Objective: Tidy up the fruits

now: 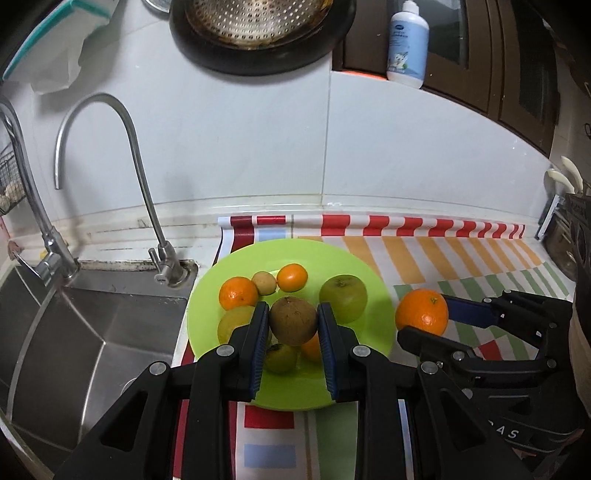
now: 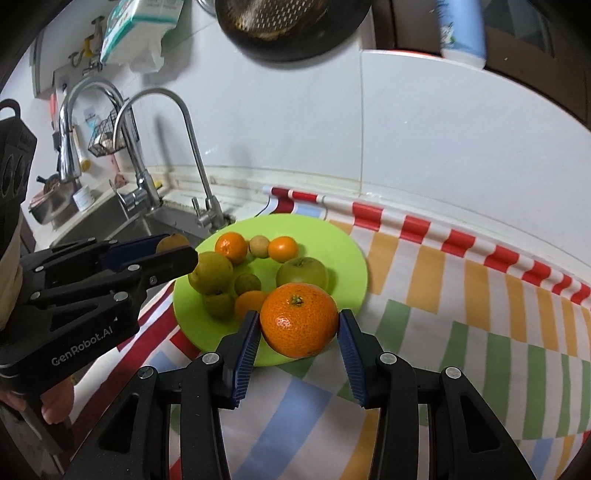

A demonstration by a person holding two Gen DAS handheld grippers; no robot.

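The left gripper is closed on a brown, rough-skinned round fruit, its blue pads pressed against the fruit's two sides. It holds the fruit above the near half of a lime-green plate. The right gripper clamps a large mandarin between its own blue pads, over the plate's near right edge.

On the plate lie several more fruits. At the far side a small mandarin, a little tan round fruit and another small mandarin sit in a row, touching or nearly so. To their right is a green apple. At the left sits a yellow-green round fruit, partly hidden by the left gripper's finger. Under the held brown fruit a small green fruit and one more orange fruit show in part.

The plate rests on a striped cloth in red, orange, green and blue that covers the counter and runs up to the white tiled wall. Just left of the plate is a steel sink with two curved taps at its far rim. A dark pan with a perforated insert hangs on the wall above, and a white bottle stands on the ledge to its right.
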